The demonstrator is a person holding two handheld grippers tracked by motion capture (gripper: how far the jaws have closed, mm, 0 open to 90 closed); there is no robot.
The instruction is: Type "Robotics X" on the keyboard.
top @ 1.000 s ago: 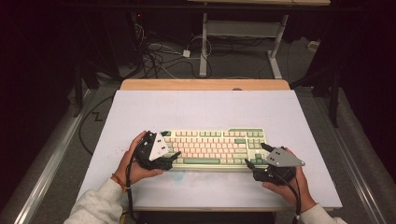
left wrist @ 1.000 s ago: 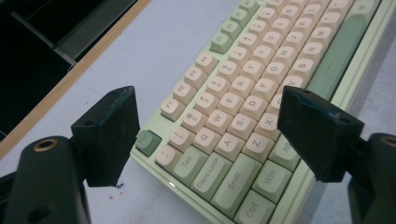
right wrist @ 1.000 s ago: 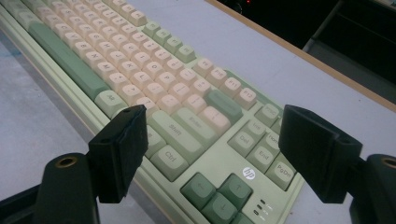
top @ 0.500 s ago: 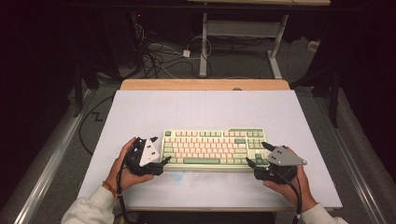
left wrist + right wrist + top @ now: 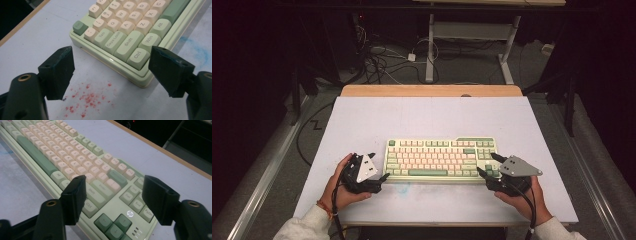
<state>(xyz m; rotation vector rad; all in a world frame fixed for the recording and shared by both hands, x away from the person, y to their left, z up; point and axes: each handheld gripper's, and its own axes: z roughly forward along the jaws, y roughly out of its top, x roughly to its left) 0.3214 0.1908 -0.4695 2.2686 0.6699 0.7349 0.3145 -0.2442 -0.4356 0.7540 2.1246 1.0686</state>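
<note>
Keyboard [image 5: 441, 159] sits near the worktop's [image 5: 362, 120] front edge, bare surface beyond. Left tongs [image 5: 111, 72] gape wide just off its left end, holding nothing. Right tongs [image 5: 113, 200], just closing, straddle the right end without pressing.

— We are reading the keycaps on the keyboard [image 5: 130, 35] at its left end: "Tab", "Caps Lock", "Shift", "Ctrl", "Win", "Alt", plus the letters Q, W, A, S, Z, X.

— And at its right end [image 5: 95, 182] we are making out "Ctrl", "Shift", "Enter", "Del", "End", "PgDn", with a round "hp" logo [image 5: 130, 213] sitting above the arrow keys.
</note>
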